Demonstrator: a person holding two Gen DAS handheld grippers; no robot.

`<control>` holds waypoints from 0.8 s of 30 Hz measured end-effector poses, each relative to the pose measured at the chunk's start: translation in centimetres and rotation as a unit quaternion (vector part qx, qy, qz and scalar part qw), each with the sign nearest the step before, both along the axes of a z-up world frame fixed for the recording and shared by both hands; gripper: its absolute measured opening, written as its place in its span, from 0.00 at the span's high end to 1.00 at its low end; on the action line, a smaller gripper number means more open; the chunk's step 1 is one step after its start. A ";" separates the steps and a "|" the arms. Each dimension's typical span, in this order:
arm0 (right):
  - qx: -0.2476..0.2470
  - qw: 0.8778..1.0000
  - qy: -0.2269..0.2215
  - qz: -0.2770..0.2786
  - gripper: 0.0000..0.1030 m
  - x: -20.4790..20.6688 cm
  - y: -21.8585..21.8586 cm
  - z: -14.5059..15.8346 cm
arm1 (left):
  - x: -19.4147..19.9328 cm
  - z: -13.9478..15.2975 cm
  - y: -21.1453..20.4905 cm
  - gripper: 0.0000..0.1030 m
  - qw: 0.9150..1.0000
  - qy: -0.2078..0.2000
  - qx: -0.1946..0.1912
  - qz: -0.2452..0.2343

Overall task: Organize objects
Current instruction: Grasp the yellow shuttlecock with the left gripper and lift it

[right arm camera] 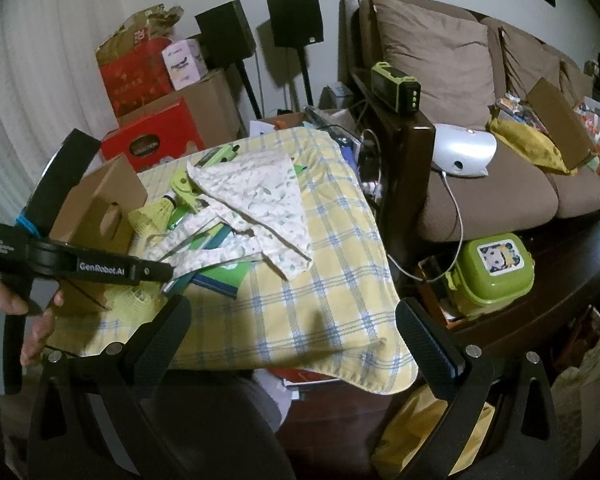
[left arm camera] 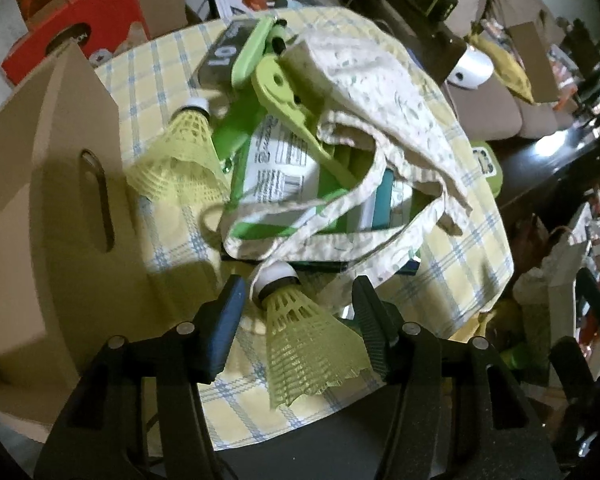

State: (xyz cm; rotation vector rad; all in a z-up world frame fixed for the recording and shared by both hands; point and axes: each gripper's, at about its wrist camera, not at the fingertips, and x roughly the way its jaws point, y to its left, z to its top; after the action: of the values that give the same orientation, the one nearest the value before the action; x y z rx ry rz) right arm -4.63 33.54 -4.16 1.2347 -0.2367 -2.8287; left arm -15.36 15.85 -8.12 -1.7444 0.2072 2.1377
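A yellow shuttlecock lies on the yellow checked cloth between the fingers of my left gripper. The jaws stand apart around it; the skirt touches the right finger. A second yellow shuttlecock lies further off beside a cardboard box. A floral fabric bag lies over green books and green plastic tools. My right gripper is open and empty above the cloth's near edge. The left gripper's body shows at the left of the right wrist view.
The cardboard box stands at the table's left. Red boxes and speakers stand behind. A brown sofa with clutter and a green lunch box are to the right.
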 end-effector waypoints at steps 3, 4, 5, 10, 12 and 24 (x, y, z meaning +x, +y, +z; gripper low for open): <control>0.000 1.000 -0.001 0.003 0.00 0.0 -0.2 0.0 | 0.1 -0.4 0.1 0.52 1.000 -0.005 -0.002 -0.004; 0.000 1.000 0.000 0.004 0.00 0.1 -0.3 0.0 | 0.2 -0.5 0.2 0.52 1.000 -0.005 -0.002 -0.005; 0.000 1.000 0.000 0.005 0.00 0.1 -0.3 0.0 | 0.2 -0.5 0.1 0.53 1.000 -0.006 0.000 -0.003; 0.002 1.000 0.000 0.007 0.00 0.1 -0.6 0.2 | 0.3 -0.4 -0.8 0.78 1.000 -0.007 0.010 0.004; 0.002 1.000 0.000 0.007 0.00 0.1 -0.6 0.2 | 0.5 -0.1 -1.0 0.82 1.000 -0.002 0.008 0.004; 0.004 1.000 0.000 0.015 0.00 0.2 -1.4 0.5 | 2.2 0.4 -1.4 0.66 1.000 -0.002 0.020 0.005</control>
State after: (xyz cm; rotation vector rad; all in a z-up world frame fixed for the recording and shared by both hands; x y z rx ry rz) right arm -4.48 32.11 -3.67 1.2304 -0.2045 -2.8079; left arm -13.13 14.41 -7.74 -1.7308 0.1544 2.1311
